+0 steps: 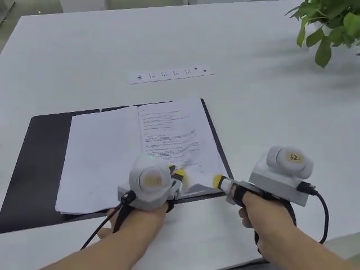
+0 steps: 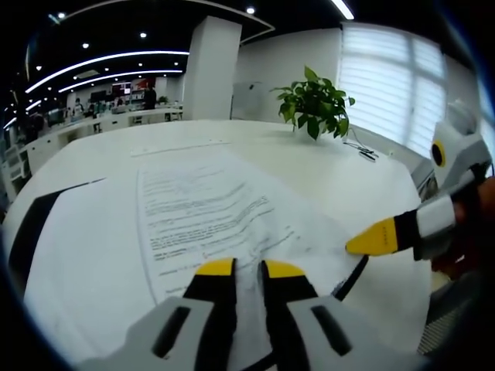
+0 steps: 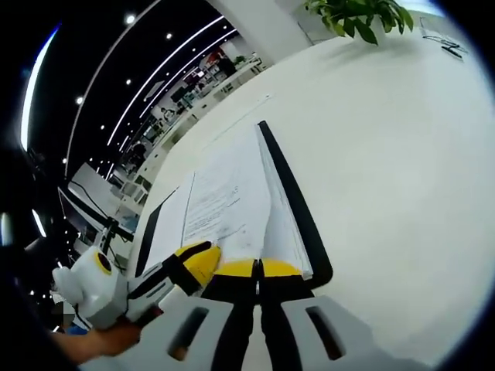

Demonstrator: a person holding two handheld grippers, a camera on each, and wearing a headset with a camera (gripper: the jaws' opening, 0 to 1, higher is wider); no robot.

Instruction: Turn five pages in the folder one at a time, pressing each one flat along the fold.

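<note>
While its jaws stand a slit apart, the left claw (image 2: 247, 270) rests on the lower edge of the printed page (image 2: 209, 209). The right claw (image 3: 257, 270), jaws pressed together, touches the pages' near right corner. The open black folder (image 1: 34, 163) lies flat on the white counter (image 1: 270, 101). Beyond it sits a power strip (image 1: 171, 73), with a plant (image 1: 326, 25) far right.
</note>
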